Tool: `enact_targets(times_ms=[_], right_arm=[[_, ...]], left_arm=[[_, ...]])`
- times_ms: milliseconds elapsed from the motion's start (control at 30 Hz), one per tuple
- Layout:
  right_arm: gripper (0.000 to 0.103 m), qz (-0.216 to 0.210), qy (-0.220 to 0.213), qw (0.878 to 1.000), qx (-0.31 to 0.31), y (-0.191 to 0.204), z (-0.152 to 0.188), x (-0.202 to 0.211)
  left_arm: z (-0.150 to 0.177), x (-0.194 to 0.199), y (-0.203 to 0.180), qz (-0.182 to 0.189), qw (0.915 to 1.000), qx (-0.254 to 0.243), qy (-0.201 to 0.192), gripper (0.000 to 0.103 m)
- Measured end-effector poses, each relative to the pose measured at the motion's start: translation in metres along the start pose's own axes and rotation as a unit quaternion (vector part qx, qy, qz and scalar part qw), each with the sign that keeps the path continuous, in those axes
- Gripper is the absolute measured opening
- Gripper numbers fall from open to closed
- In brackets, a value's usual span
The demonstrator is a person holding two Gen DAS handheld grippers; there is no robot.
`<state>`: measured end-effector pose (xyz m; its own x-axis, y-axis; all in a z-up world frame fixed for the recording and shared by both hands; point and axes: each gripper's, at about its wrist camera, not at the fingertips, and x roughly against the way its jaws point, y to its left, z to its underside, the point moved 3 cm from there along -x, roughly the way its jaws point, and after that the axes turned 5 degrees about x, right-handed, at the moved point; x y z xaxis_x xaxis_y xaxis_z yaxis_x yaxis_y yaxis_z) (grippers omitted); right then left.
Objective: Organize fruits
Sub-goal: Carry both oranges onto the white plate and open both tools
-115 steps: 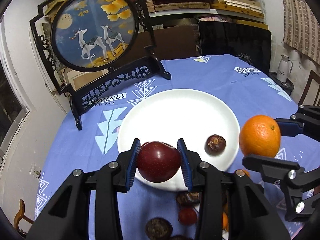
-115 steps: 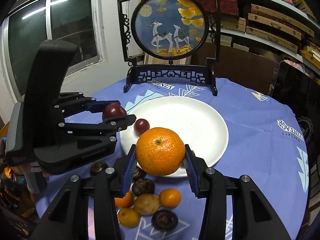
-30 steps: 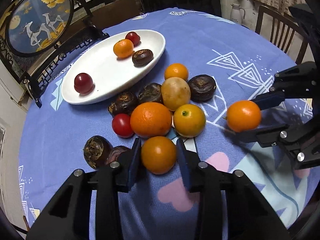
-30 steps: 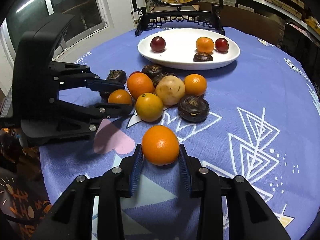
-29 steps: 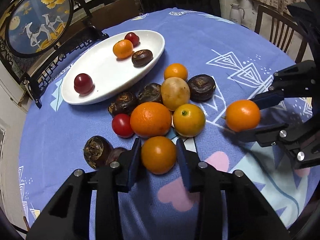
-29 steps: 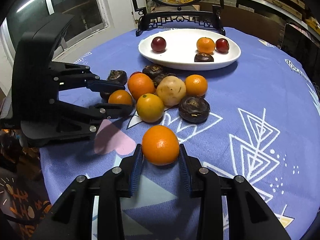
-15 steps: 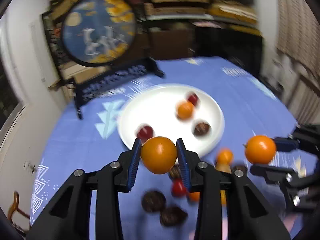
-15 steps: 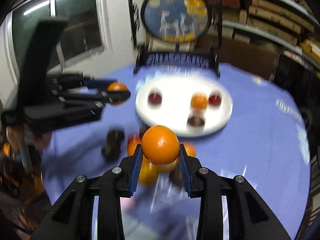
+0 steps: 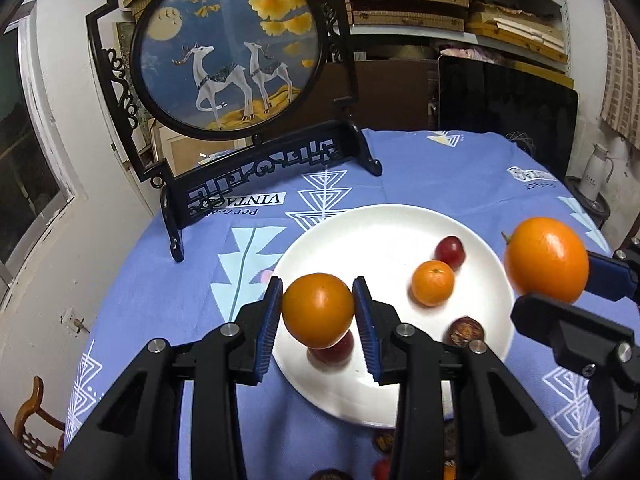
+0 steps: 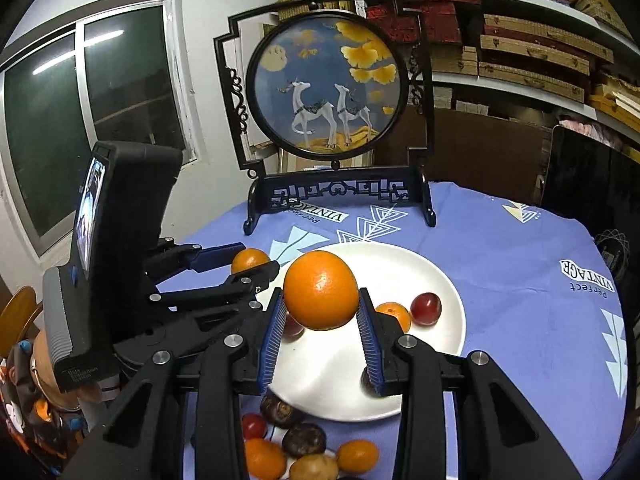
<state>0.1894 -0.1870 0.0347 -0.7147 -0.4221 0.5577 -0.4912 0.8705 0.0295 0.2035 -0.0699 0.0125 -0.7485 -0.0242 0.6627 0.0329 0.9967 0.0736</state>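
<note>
My left gripper (image 9: 318, 312) is shut on an orange fruit (image 9: 318, 310), held in the air over the near left part of the white plate (image 9: 380, 224). My right gripper (image 10: 322, 312) is shut on a second orange fruit (image 10: 320, 288), also above the plate (image 10: 440, 276); it shows in the left wrist view as the right gripper (image 9: 568, 284) with its orange (image 9: 546, 260). On the plate lie a small orange (image 9: 433, 282), a red grape (image 9: 450, 249), a dark chestnut-like fruit (image 9: 464, 330) and a red fruit (image 9: 332, 354), partly hidden under my held orange.
A black carved stand with a round deer painting (image 9: 232, 48) rises behind the plate. Loose fruits (image 10: 304, 438) lie on the blue tablecloth (image 10: 500, 248) near the plate's front edge. Shelves, a dark screen and a window surround the table.
Both grippers have lifted their oranges off the tablecloth and carried them up and forward over the plate. The loose fruit pile has dropped to the bottom of both views.
</note>
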Motion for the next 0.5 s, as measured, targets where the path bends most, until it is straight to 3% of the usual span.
enact_targets(times_ms=[500], right_arm=[[0.036, 0.0, 0.032, 0.999, -0.003, -0.011, 0.0, -0.047]], left_arm=[[-0.007, -0.051, -0.003, -0.016, 0.9994, -0.014, 0.026, 0.035]])
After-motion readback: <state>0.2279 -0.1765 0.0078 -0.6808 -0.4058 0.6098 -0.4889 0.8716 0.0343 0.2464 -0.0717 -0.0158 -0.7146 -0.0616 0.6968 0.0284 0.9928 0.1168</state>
